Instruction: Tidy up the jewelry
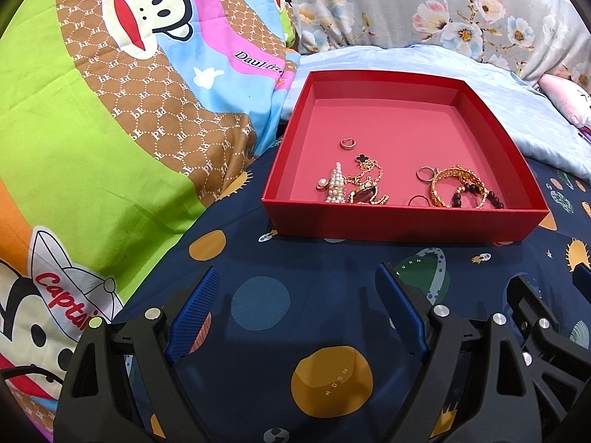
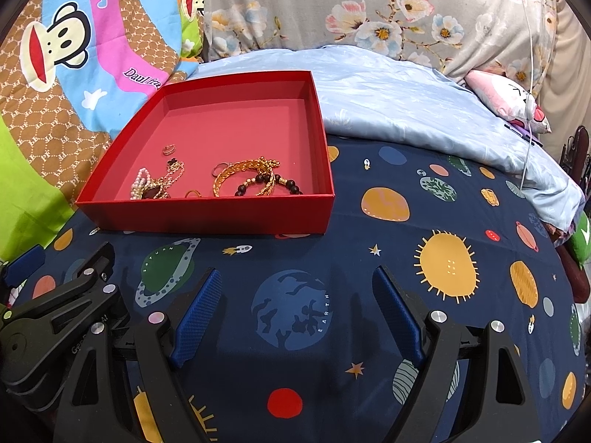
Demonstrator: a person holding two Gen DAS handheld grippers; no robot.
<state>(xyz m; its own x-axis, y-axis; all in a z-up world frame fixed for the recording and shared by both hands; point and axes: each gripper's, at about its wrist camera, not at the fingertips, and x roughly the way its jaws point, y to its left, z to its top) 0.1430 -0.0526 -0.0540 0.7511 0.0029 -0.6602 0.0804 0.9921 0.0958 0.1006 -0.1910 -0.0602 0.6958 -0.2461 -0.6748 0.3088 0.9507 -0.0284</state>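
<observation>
A shallow red box [image 1: 402,221] [image 2: 207,217] sits on the navy planet-print bedsheet. Inside it lie a small ring [image 1: 348,143], a pearl piece [image 1: 335,184], a gold chain with a black clover [image 1: 365,170], a gold bangle [image 1: 448,181] [image 2: 236,173], a black bead bracelet [image 1: 476,193] [image 2: 269,184] and thin rings [image 1: 424,174]. My left gripper [image 1: 297,277] is open and empty, in front of the box. My right gripper [image 2: 297,277] is open and empty, in front and right of the box. Each gripper shows at the edge of the other's view.
A cartoon monkey quilt [image 1: 110,110] is bunched at the left against the box. A light blue blanket [image 2: 424,103] and a floral pillow [image 2: 369,7] lie behind. A pink plush [image 2: 506,99] and a white cable [image 2: 528,92] are at the far right.
</observation>
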